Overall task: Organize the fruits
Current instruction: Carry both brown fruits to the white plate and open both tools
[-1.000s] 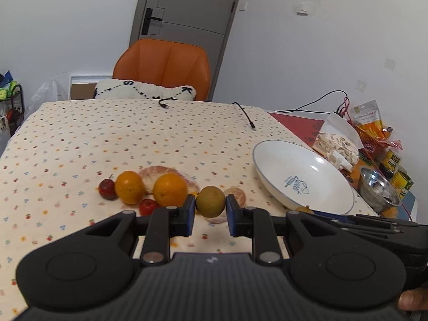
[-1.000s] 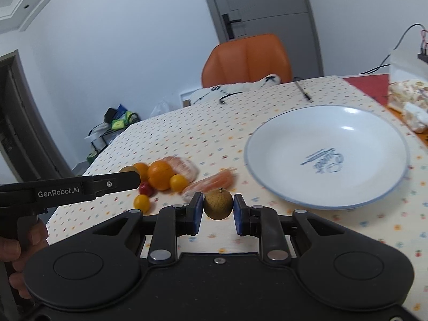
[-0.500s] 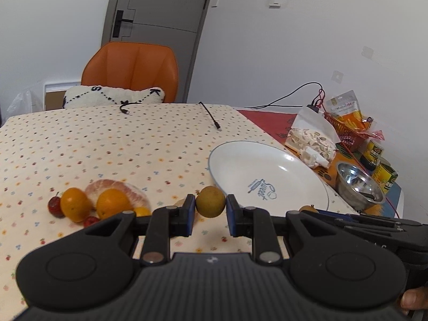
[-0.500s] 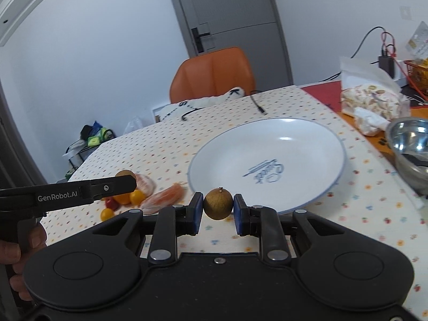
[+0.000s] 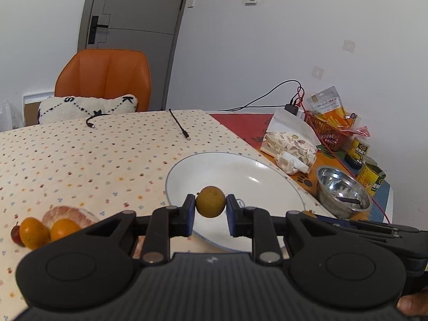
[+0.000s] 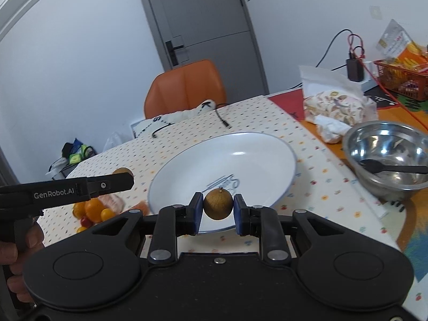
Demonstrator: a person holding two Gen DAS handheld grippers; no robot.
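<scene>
My left gripper [image 5: 210,208] is shut on a small brown round fruit [image 5: 210,201], held above the near rim of the white plate [image 5: 256,168]. My right gripper [image 6: 218,211] is shut on a second brown round fruit [image 6: 218,204], also over the near edge of the white plate [image 6: 240,155]. In the right wrist view the left gripper [image 6: 117,182] shows from the side, its brown fruit [image 6: 121,171] peeking above it. The remaining fruit lies left of the plate: small oranges [image 5: 34,231], a peeled pomelo piece [image 5: 68,212] and a red fruit [image 5: 15,234].
A steel bowl [image 6: 388,157] with a black spoon stands right of the plate. Behind it are a snack bag [image 5: 290,144], cans [image 5: 373,176] and a red basket [image 6: 401,79]. Black cables [image 5: 179,124] lie on the dotted tablecloth; an orange chair [image 5: 104,80] stands beyond.
Both grippers, each still holding its brown fruit, have swung right from the fruit pile to over the near edge of the white plate. The steel bowl has come into view.
</scene>
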